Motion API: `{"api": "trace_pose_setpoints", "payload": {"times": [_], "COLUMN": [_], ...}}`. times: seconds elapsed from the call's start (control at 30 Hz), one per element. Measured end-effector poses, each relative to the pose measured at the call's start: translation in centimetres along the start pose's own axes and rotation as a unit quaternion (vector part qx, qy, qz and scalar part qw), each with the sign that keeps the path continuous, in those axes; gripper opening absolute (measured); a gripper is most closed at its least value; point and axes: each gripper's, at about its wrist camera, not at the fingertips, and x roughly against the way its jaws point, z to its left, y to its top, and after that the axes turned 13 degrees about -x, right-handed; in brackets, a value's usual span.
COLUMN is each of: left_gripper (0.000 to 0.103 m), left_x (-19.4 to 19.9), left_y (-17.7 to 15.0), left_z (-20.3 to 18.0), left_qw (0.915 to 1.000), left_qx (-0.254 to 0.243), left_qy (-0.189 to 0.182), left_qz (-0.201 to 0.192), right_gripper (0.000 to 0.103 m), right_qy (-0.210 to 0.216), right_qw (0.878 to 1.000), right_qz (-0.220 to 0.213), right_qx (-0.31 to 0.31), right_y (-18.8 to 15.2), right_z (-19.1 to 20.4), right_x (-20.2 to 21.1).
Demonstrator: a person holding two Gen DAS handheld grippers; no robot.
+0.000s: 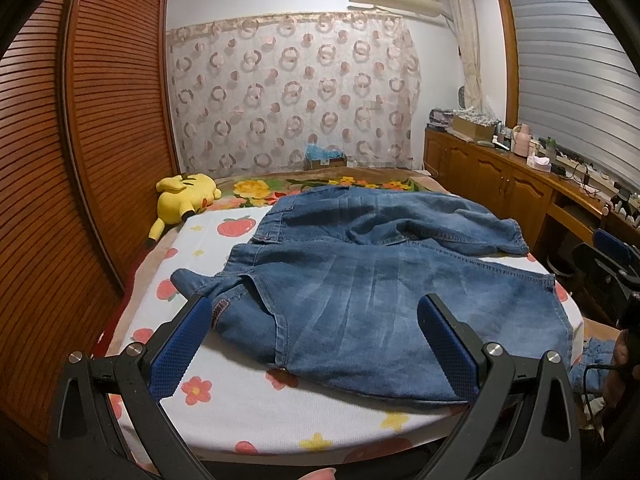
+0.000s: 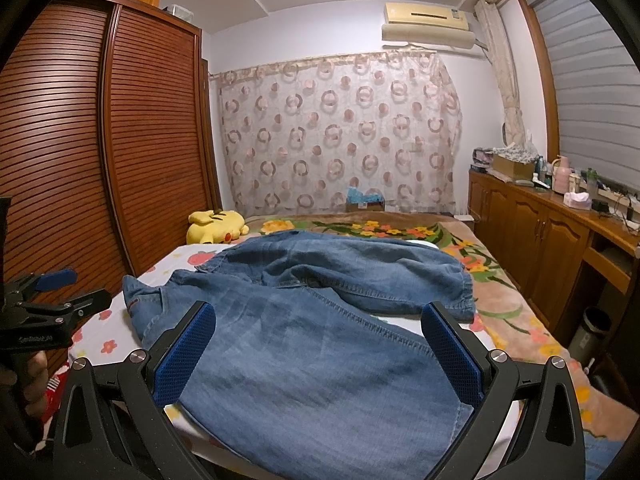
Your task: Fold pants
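Blue denim pants (image 1: pixel 360 276) lie spread on the bed (image 1: pixel 240 404), waist to the left, two legs splayed apart toward the right. My left gripper (image 1: pixel 314 312) is open and empty, hovering above the waist and near leg. In the right wrist view the pants (image 2: pixel 304 352) fill the foreground. My right gripper (image 2: pixel 318 316) is open and empty above the near leg, whose hem hangs at the bed's front edge. The left gripper (image 2: pixel 60 288) shows at the left edge of the right wrist view.
A yellow plush toy (image 1: pixel 186 198) lies at the far left of the bed. A floral blanket (image 2: pixel 500 292) covers the far and right side. A slatted wooden wardrobe (image 1: pixel 80 140) stands left. A wooden cabinet (image 2: pixel 540 240) with clutter runs along the right.
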Motion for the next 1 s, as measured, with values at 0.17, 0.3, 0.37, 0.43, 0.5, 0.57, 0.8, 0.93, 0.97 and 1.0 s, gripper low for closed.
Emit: {"api": "trace_pose_setpoints", "payload": {"times": [0.17, 0.3, 0.37, 0.43, 0.5, 0.57, 0.8, 0.93, 0.97, 1.0], "left_gripper": [0.103, 0.103, 0.103, 0.103, 0.103, 0.103, 0.094, 0.087, 0.084, 0.081], "left_x": [-2.2, -3.4, -4.0, -4.5, -4.8, -5.4, -7.4, -8.9, -9.3, -9.8], "left_y": [-1.2, -2.2, -2.7, -3.0, -3.3, -3.5, -4.0, -4.2, -4.3, -4.4], "left_z": [1.6, 3.2, 4.1, 5.0, 5.7, 6.6, 9.2, 10.8, 11.0, 11.4], "left_qw": [0.9997, 0.9993, 0.9991, 0.9989, 0.9988, 0.9985, 0.9975, 0.9963, 0.9960, 0.9955], "left_qx": [0.009, 0.017, 0.021, 0.025, 0.029, 0.033, 0.042, 0.048, 0.051, 0.054], "left_qy": [-0.010, -0.004, -0.001, 0.005, 0.005, 0.008, 0.012, 0.011, 0.009, 0.009], "left_qz": [0.020, 0.032, 0.036, 0.038, 0.039, 0.044, 0.056, 0.070, 0.072, 0.078], "right_gripper": [0.103, 0.102, 0.102, 0.102, 0.102, 0.102, 0.098, 0.096, 0.096, 0.095], "right_qy": [-0.015, -0.035, -0.044, -0.050, -0.059, -0.066, -0.091, -0.101, -0.104, -0.104], "right_qw": [1.000, 0.999, 0.998, 0.997, 0.996, 0.996, 0.992, 0.990, 0.990, 0.989], "right_qz": [0.019, 0.035, 0.044, 0.052, 0.059, 0.065, 0.084, 0.095, 0.098, 0.100], "right_qx": [0.001, 0.001, 0.002, 0.002, 0.003, 0.004, -0.012, -0.019, -0.020, -0.022], "right_y": [-0.2, -0.3, -0.3, -0.1, 0.1, 0.4, 1.2, 1.6, 1.6, 1.5], "right_z": [-1.3, -2.6, -3.0, -3.2, -3.4, -3.4, -3.7, -3.6, -3.6, -3.7], "right_x": [-1.0, -1.9, -2.2, -2.4, -2.7, -2.6, -2.6, -2.9, -3.0, -3.1]}}
